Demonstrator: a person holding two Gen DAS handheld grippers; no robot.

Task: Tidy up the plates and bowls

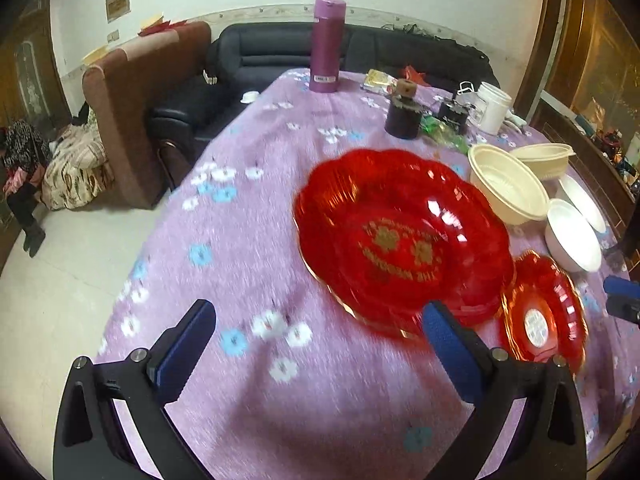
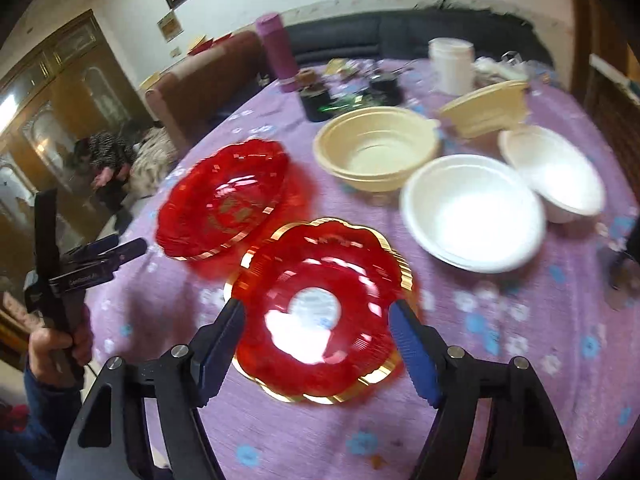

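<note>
- Purple flowered cloth [image 1: 240, 240] covers a table, with a dark sofa [image 1: 280, 64] beyond its far edge and a brown bed end [image 1: 132, 120] off its left side.
- Left gripper [image 1: 316, 344] hangs over bare cloth near the near edge, jaws spread wide, nothing between them; its right pad overlaps the big red plate's near rim in the left wrist view, though contact cannot be told.
- Right gripper [image 2: 320, 336] hangs over the small red plate [image 2: 320, 312], jaws apart on either side of it; the pads seem to be above the rim, not pressing it.
- A hand [image 2: 60, 348] holds the left gripper at the left of the right wrist view.
- Small red plate, gold-rimmed, lies near the near edge; the big red plate [image 1: 400, 240] lies just left of and beyond it, rims close.
- Cream bowl [image 2: 376, 148] sits beyond the plates, toward the table's middle; a second cream bowl [image 2: 484, 112] stands tilted behind it to the right.
- Two white bowls [image 2: 472, 212] [image 2: 552, 172] sit toward the right edge, side by side and touching.
- Along the far edge stand a purple flask [image 1: 327, 44], a dark jar [image 1: 402, 116], a white tub [image 1: 494, 108] and small clutter too blurred to name.
</note>
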